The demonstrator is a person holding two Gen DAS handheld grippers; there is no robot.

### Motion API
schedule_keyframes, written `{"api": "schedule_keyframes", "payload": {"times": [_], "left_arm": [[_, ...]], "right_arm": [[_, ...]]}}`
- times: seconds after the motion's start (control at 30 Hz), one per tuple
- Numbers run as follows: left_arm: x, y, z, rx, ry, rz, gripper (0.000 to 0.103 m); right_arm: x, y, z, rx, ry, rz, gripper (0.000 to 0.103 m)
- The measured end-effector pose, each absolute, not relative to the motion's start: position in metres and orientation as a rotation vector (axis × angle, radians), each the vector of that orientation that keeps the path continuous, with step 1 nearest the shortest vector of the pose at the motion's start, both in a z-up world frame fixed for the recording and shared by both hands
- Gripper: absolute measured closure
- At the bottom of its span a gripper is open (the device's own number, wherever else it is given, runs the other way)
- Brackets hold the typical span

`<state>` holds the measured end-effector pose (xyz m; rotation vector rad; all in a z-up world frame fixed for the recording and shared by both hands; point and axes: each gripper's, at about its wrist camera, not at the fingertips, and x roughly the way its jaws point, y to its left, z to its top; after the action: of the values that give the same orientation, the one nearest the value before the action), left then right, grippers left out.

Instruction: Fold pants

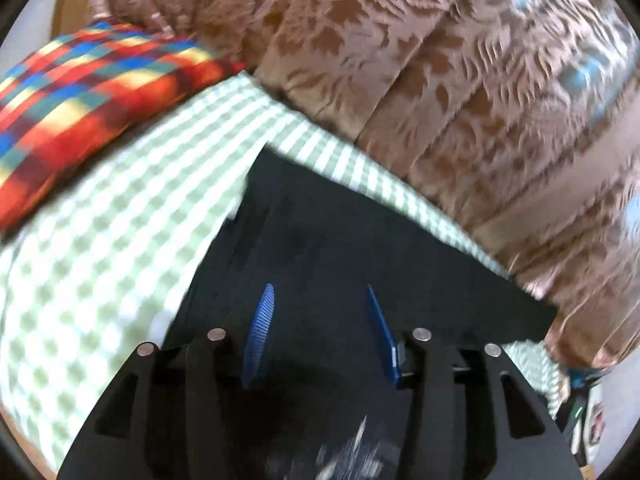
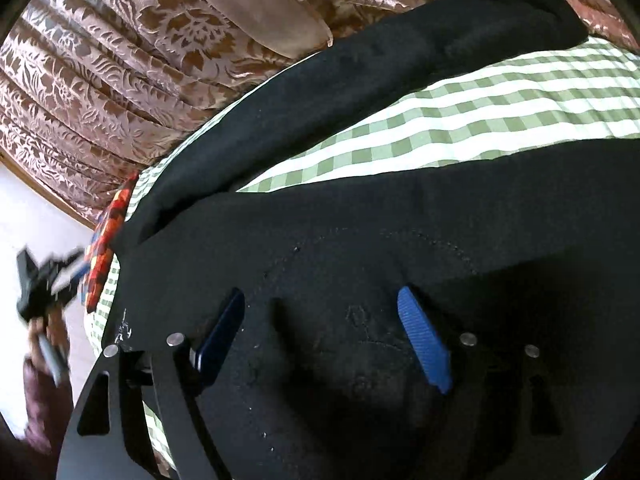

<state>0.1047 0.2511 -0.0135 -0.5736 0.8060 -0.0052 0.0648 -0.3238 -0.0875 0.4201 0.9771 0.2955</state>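
We count one pair of black pants (image 2: 340, 216), one plaid pillow (image 1: 80, 92), one green-checked sheet (image 1: 120, 216) and brown floral curtains (image 1: 400, 60); from the left wrist, the pillow lies far left, the pants spread centre, directly beneath the left gripper (image 1: 320, 300), its fingers apart; the right gripper (image 2: 324, 300) hangs over the pants' near part, fingers wide apart, one leg stretching far right.

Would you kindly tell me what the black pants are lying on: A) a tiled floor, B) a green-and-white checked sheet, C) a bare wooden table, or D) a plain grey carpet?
B: the black pants lie spread on the green-and-white checked sheet, visible between the two legs.
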Motion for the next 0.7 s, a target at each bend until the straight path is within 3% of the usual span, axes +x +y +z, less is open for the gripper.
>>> {"api": "schedule_keyframes", "payload": {"times": [0.27, 0.5, 0.57, 0.6, 0.63, 0.7], "left_arm": [[0.255, 0.303, -0.032, -0.680, 0.946, 0.083, 0.056], [0.313, 0.315, -0.081, -0.670, 1.110, 0.194, 0.056], [0.319, 0.309, -0.085, -0.617, 1.114, 0.223, 0.073], [0.320, 0.307, -0.084, -0.586, 1.101, 0.227, 0.089], [0.318, 0.303, -0.078, -0.573, 1.066, 0.208, 0.095], [0.306, 0.289, -0.056, -0.497, 0.954, 0.172, 0.096]], "right_arm": [[0.066, -0.308, -0.084, 0.374, 0.987, 0.288, 0.010], [0.069, -0.308, -0.085, 0.380, 0.997, 0.283, 0.009], [0.069, -0.307, -0.085, 0.373, 0.999, 0.280, 0.008], [0.069, -0.306, -0.085, 0.366, 0.999, 0.279, 0.008], [0.069, -0.304, -0.085, 0.356, 0.999, 0.278, 0.008], [0.069, -0.304, -0.086, 0.347, 0.997, 0.279, 0.008]]}}
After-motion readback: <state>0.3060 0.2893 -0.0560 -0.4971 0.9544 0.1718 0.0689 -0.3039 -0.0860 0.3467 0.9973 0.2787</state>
